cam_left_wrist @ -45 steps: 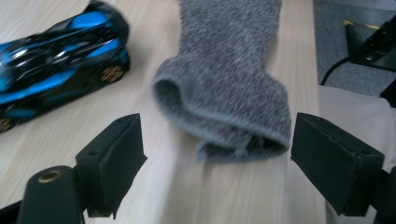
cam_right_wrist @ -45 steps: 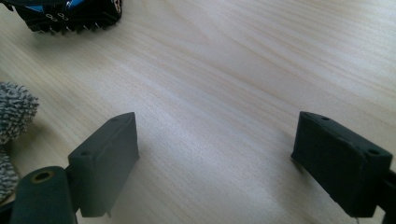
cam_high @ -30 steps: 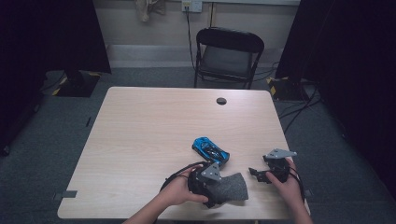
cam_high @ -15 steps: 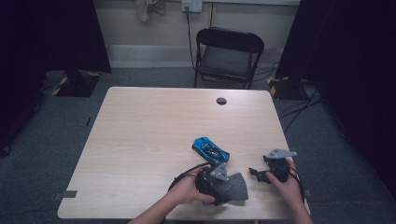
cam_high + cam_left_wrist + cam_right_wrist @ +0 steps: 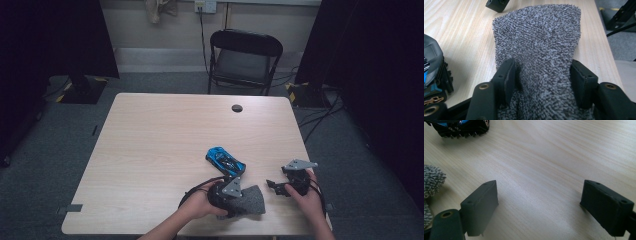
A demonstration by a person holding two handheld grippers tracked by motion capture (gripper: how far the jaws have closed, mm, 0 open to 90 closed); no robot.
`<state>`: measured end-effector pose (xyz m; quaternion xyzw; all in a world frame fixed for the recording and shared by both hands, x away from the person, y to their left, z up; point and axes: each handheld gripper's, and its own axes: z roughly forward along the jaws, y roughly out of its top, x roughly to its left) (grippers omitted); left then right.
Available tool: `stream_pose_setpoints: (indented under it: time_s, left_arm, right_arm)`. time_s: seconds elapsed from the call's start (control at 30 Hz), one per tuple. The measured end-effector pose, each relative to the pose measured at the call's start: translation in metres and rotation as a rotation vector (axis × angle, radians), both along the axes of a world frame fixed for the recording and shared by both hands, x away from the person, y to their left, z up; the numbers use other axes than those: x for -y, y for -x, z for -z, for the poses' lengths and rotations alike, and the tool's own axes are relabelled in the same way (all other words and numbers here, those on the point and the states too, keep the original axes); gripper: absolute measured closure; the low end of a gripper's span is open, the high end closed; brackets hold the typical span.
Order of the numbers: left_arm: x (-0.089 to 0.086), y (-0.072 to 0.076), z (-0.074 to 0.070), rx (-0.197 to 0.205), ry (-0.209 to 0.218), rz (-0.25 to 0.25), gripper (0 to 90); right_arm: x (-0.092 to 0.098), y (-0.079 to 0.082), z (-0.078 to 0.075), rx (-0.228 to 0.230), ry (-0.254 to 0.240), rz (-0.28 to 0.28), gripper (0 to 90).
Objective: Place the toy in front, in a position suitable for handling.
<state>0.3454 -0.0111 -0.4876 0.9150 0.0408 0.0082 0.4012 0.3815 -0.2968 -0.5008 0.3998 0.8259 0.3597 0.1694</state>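
Grey terry cloth point(image 5: 541, 50) lies flat on the bench point(image 5: 160, 145) near its front edge, just in front of the blue toy car point(image 5: 225, 160). Left hand-held gripper point(image 5: 541, 77) has just been closing, its pads now pinching the cloth's near end. Right hand-held gripper point(image 5: 541, 202) rests beside it, jaws wide apart over bare wood.

Grey cloth point(image 5: 541, 50): near end hidden beneath left tool point(image 5: 541, 82). Blue toy car point(image 5: 461, 126) beyond right tool point(image 5: 546, 205): cut off at frame edge.
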Motion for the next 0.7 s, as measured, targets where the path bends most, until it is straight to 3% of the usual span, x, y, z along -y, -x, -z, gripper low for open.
stream_pose_setpoints:
  time_s: [0.07,0.23,0.27,0.4,0.43,0.53,0.7]
  left_arm:
    - [0.0,0.0,0.0,0.002,-0.004,0.002,47.3]
    - [-0.001,0.002,-0.006,-0.02,-0.033,-0.049,57.4]
    - [-0.002,0.002,-0.007,-0.049,-0.027,-0.048,61.1]
    - [-0.004,0.001,-0.007,-0.091,-0.007,-0.079,68.0]
    - [-0.008,-0.001,-0.009,-0.114,-0.006,-0.108,69.1]
    - [-0.012,-0.003,-0.012,-0.119,-0.003,-0.136,70.2]
    - [-0.035,-0.011,-0.026,-0.122,0.011,-0.203,71.0]
  right_arm:
    - [0.0,0.0,0.0,0.0,0.0,0.0,13.4]
    - [0.0,0.0,0.0,0.0,0.001,0.0,13.4]
    - [0.0,0.0,0.0,0.0,-0.001,0.001,13.4]
    - [0.0,0.0,0.0,0.0,0.0,0.0,13.4]
    - [0.0,0.0,0.0,0.0,0.0,0.0,13.4]
    - [0.0,0.0,0.0,0.001,0.001,0.0,13.4]
    - [0.0,0.0,0.0,0.001,0.002,0.0,13.4]
